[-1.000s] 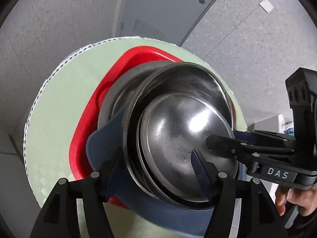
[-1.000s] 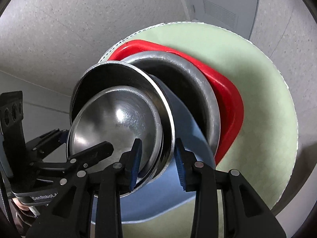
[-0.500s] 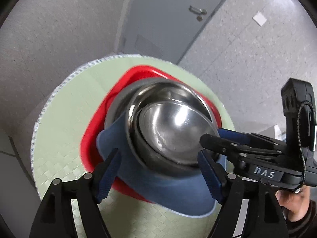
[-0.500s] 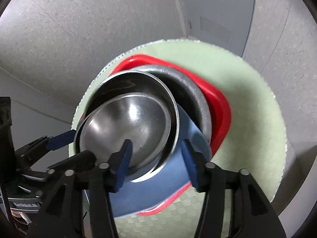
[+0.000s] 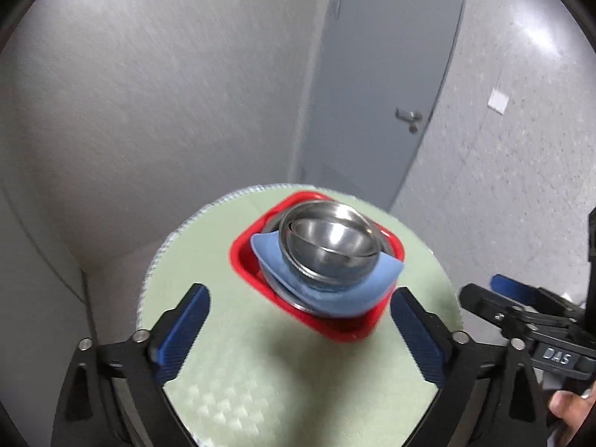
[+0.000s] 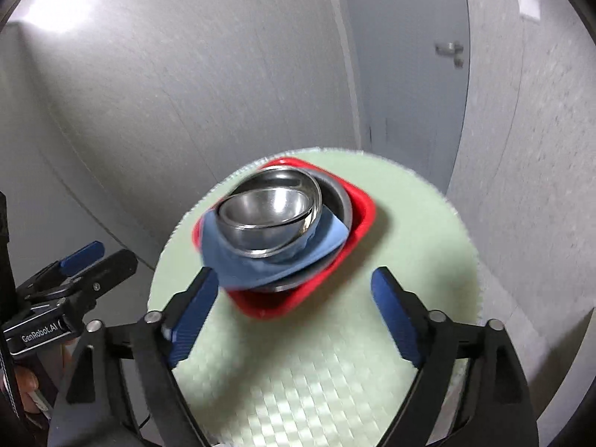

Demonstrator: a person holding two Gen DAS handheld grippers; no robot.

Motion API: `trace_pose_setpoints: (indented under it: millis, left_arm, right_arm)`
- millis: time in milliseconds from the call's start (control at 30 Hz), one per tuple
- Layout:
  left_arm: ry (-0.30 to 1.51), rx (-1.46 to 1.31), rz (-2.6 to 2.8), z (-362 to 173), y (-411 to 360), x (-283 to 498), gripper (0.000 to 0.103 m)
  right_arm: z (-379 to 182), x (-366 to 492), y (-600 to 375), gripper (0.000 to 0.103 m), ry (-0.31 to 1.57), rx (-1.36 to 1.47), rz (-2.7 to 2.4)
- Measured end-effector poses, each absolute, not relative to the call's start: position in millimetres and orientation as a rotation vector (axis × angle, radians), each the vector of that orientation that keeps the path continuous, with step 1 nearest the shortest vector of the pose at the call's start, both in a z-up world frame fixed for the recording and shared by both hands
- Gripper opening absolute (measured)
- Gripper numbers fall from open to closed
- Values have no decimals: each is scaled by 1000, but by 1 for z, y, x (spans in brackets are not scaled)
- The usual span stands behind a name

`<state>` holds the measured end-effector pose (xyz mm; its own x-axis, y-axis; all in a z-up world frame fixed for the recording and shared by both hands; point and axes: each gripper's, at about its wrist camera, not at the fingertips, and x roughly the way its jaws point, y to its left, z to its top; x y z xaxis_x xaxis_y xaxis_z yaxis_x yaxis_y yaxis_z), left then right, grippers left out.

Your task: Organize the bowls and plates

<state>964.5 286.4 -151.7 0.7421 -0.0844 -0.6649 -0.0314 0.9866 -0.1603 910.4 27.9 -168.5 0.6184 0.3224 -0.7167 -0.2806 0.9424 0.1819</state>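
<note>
A: Where do the dishes sit?

B: All in one pile on the round pale-green desk, just above the middle of the frame in both wrist views. A red square tray is at the bottom, a wide steel plate lies in it, a blue plate is on top of that, and two nested steel bowls sit uppermost: the larger steel bowl with the smaller steel bowl inside it.

A: And the left hand-held gripper?

B: Its jaws are spreading apart, blue pads at the lower left and lower right of its own view, with only the desk surface between them. The pile lies beyond the fingertips, not touched.

A: The right hand-held gripper?

B: It too is opening, with nothing grasped. In its view the near corner of the red tray lies in the upper part of the gap between the pads, but neither pad touches it.

A: Can each be seen from the other side?

B: Yes. The right one is at the right edge of the left view, with fingers of a hand under it; the left one is at the lower left edge of the right view.

A: What's behind?

B: Grey walls and a grey door with a lever handle.
</note>
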Motion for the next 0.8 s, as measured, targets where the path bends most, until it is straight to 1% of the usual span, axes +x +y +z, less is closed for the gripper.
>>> trace_pose_setpoints:
  millis: [67, 133, 400, 800]
  left_arm:
    - [697, -161, -3, -143, 272, 926, 101]
    - [661, -168, 19, -131, 260, 883, 102]
    - [536, -126, 34, -98, 215, 721, 102]
    - [392, -35, -23, -78, 220, 468, 102]
  right_arm:
    - [-154, 877, 20, 95, 781, 38, 356]
    - [-140, 843, 14, 99, 739, 31, 366]
    - [-93, 708, 2, 103, 567, 10, 355]
    - [-67, 482, 21, 103, 404, 2, 237]
